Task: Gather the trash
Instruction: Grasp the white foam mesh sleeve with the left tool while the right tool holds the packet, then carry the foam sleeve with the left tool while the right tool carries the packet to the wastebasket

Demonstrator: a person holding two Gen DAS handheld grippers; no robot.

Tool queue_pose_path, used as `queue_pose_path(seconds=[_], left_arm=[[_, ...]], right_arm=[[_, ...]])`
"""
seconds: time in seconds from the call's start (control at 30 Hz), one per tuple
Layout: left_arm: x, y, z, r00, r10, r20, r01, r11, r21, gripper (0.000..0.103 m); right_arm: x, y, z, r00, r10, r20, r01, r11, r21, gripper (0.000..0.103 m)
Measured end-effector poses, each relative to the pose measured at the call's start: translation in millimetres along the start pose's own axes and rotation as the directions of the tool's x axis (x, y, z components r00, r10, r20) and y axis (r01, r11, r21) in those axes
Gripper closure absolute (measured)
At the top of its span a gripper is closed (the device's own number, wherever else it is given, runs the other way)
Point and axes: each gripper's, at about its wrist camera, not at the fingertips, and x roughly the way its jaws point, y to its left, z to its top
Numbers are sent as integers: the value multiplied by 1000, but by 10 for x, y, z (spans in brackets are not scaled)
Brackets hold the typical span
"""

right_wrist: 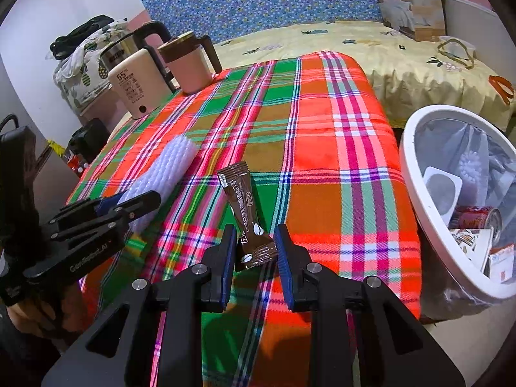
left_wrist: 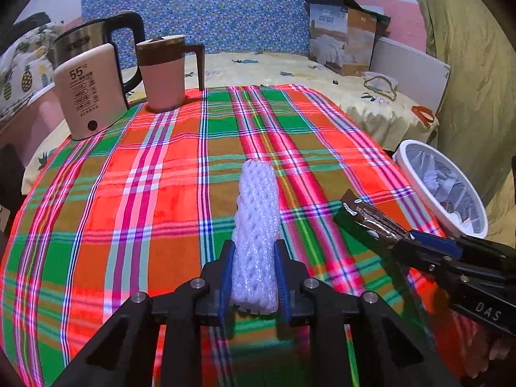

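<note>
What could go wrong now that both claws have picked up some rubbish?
The brown coffee sachet is pinched only at its lower end by the right gripper, so it could slip out before reaching the white bin. The white foam net sleeve in the left gripper is soft and long; it might sag and snag the bin's rim.

Plaid-covered table (left_wrist: 161,193) (far corner): kettle (left_wrist: 88,92), pink mug (left_wrist: 164,74).

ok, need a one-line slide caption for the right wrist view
Right gripper grips a brown coffee sachet over the plaid tablecloth, white trash bin alongside.
</note>
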Motion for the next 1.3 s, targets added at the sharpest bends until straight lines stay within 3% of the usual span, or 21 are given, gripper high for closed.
queue_pose_path(seconds=[0.7,1.3], left_arm=[[-681,-452,-201,990,-109,87,111,994,-14,81],[-601,-1088,-52,975,-208,75,203,977,73,81]], right_arm=[[-535,13,-128,995,-20,93,21,1000,-7,76],[-832,-512,-181,981,-105,161,91,991,93,76]])
